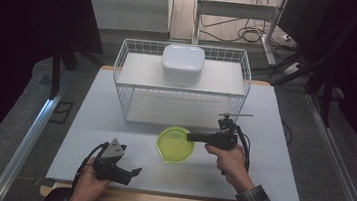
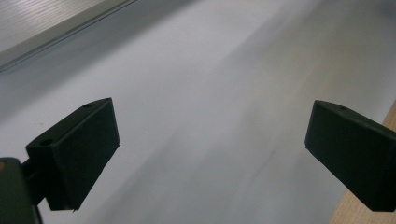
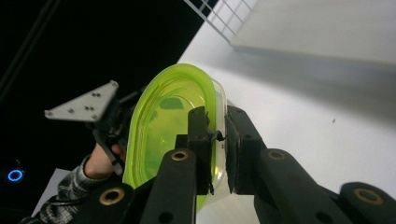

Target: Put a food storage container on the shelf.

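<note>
Left hand-held gripper (image 1: 131, 171) rests low with jaws spread wide; right hand-held gripper (image 1: 191, 137) is clamped, wrist rolled sideways.

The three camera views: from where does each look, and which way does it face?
High view: above the table's near side, facing forward and down; both forearms show.
Left gripper view: on the left tongs, jaws wide apart, facing bare grey table.
Right gripper view: on the right tongs, clamping the translucent green plastic bowl.
Shared: bowl, high and right views.
</note>
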The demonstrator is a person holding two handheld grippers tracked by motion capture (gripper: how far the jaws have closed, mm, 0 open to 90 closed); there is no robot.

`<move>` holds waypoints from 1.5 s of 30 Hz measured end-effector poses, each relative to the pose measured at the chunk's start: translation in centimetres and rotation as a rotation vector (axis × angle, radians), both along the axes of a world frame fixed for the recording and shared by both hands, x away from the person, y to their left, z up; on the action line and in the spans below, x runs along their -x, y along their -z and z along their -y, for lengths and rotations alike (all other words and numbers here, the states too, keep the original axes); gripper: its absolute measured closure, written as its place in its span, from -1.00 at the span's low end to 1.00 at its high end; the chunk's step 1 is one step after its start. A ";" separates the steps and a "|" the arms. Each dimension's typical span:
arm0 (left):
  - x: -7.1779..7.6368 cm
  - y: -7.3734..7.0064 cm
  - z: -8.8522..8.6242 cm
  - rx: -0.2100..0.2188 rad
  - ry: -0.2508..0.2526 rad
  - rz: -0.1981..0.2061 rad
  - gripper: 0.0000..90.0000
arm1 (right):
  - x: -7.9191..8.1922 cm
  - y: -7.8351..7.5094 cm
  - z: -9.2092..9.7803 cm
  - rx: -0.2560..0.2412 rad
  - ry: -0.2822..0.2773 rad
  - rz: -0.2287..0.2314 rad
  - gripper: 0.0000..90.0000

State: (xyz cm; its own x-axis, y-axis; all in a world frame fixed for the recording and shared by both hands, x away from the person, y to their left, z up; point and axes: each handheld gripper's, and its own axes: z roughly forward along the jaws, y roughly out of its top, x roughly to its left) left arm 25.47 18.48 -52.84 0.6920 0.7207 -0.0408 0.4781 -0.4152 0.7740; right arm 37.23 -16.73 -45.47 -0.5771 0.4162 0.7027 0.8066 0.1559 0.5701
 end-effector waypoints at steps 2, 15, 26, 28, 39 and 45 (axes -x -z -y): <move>0.0 0.0 0.0 -0.001 0.000 0.000 -0.94 | -0.1 -0.6 0.2 -0.008 0.005 0.008 0.81; -0.1 0.1 -0.1 -0.006 0.002 -0.006 -0.94 | -1.3 -4.5 0.9 -0.047 0.037 0.063 0.80; -0.1 0.1 -0.1 0.001 -0.003 -0.005 -0.94 | -2.3 -7.5 1.1 -0.075 0.065 0.097 0.80; -0.1 0.1 -0.1 0.000 -0.003 -0.005 -0.94 | -2.4 -8.0 1.1 -0.079 0.070 0.103 0.80; -0.2 0.1 -0.2 0.000 -0.002 -0.007 -0.94 | -3.3 -10.2 1.0 -0.090 0.084 0.121 0.80; -0.2 0.1 -0.2 0.004 -0.004 -0.010 -0.94 | -3.7 -11.3 0.9 -0.096 0.091 0.130 0.80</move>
State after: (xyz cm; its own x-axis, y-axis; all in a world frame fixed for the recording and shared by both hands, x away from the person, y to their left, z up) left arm 25.64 18.66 -52.97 0.6888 0.7232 -0.0508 0.4872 -0.4100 0.7711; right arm 40.93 -17.65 -34.19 -0.6282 0.4056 0.6639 0.7338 0.0253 0.6789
